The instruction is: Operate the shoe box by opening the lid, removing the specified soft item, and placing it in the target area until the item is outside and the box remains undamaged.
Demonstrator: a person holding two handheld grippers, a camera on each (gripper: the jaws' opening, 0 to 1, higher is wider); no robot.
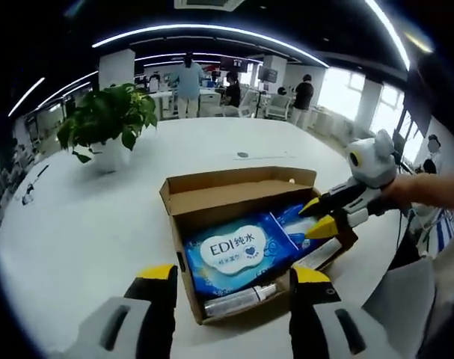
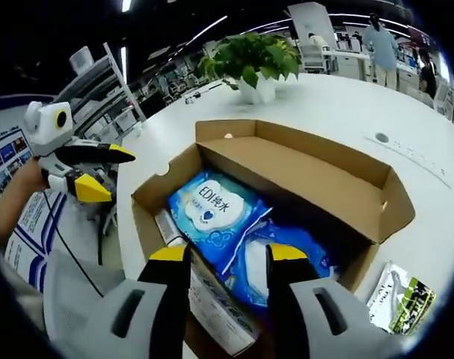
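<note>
Cardboard, brown and plain, makes up the shoe box (image 1: 241, 196), which sits on the white bench (image 1: 99, 217) with its lid (image 2: 301, 168) already swung back and standing open, so the first step looks done. Inside lies the soft item, a blue wet-wipe pack (image 1: 238, 254) printed with "EDI", flat and apparently untouched; beside it is a second blue-and-white pack (image 2: 275, 258), and along one inner wall a slim silvery tube (image 1: 234, 301). Which pack is the one wanted cannot be told from the task line alone, though the EDI pack lies uppermost. What is left, by my reading, is the grasp, the lift out, and the setting down on the bench. The left gripper (image 1: 234, 288) hovers near the box's end with its jaws spread and nothing between them. The right gripper (image 2: 223, 262) hangs over the box's contents, jaws likewise spread and empty; seen from the left gripper view it reaches in from the side with its yellow tips just above the second pack. Around the box, a potted plant (image 1: 111, 120) stands toward the far edge of the bench, well apart, and a small green-and-white sachet (image 2: 399, 295) lies on the bench just beside one box corner. The box walls and the tube could crowd a grasp.
</note>
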